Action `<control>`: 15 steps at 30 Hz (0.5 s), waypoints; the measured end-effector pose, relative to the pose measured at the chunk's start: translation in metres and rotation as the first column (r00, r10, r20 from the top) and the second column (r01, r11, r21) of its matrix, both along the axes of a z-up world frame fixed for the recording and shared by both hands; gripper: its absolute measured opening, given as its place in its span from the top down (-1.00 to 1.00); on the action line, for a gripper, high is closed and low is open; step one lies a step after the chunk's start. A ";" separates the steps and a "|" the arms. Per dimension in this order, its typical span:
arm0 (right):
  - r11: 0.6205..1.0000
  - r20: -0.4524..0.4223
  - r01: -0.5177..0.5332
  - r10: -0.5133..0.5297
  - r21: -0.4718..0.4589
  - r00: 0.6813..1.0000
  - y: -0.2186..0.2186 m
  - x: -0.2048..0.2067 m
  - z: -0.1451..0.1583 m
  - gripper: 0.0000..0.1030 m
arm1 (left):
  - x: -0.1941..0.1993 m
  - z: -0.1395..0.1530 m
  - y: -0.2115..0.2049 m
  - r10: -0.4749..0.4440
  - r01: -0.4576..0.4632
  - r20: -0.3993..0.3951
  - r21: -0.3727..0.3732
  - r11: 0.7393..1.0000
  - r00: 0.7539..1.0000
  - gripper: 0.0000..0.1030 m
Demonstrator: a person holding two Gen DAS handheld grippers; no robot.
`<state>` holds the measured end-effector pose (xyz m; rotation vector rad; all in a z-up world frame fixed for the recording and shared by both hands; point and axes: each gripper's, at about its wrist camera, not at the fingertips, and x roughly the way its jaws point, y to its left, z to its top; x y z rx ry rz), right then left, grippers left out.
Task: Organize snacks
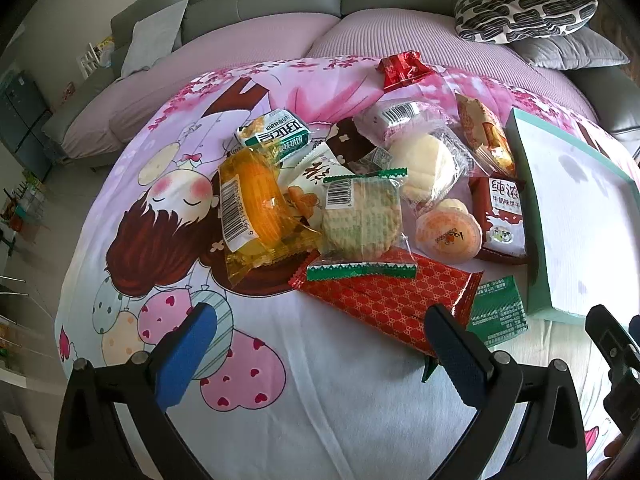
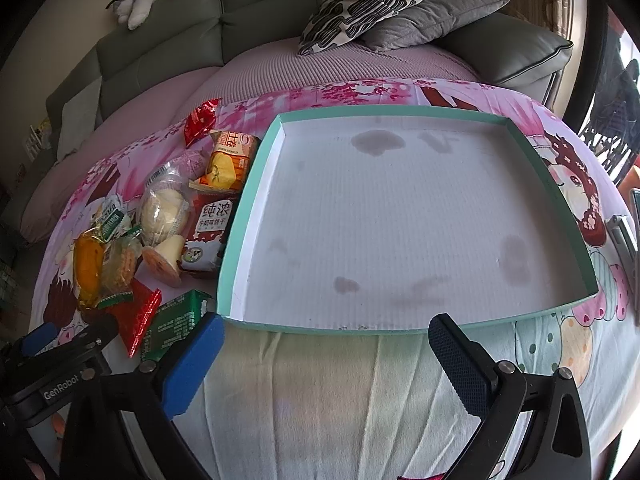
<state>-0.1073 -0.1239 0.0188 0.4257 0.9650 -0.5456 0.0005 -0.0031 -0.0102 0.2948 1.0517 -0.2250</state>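
A pile of wrapped snacks lies on a cartoon-print cloth [image 1: 320, 380]. In it are a red patterned packet [image 1: 384, 300], a yellow cake pack [image 1: 256, 216], a green-edged cracker pack [image 1: 360, 220], an orange jelly cup [image 1: 448, 236] and a dark green packet [image 1: 498, 312]. My left gripper [image 1: 320, 344] stands open just short of the red packet, holding nothing. To the right lies a shallow teal-rimmed tray [image 2: 248, 216] with a stained white floor and nothing in it. My right gripper [image 2: 326, 356] hangs open before the tray's near edge. The pile [image 2: 160, 216] sits left of the tray.
A grey sofa [image 2: 160, 40] runs behind the cloth, with a patterned cushion [image 2: 372, 0] and a grey pillow [image 2: 436, 16] at the back right. A red candy wrapper [image 1: 402, 70] lies apart at the far edge. The left gripper's body [image 2: 60, 364] shows at the right view's lower left.
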 end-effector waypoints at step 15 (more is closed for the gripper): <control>1.000 -0.001 0.000 0.000 0.002 1.000 0.001 0.000 -0.001 -1.00 | -0.002 -0.003 -0.001 -0.002 0.002 -0.003 0.001 1.000 1.000 -1.00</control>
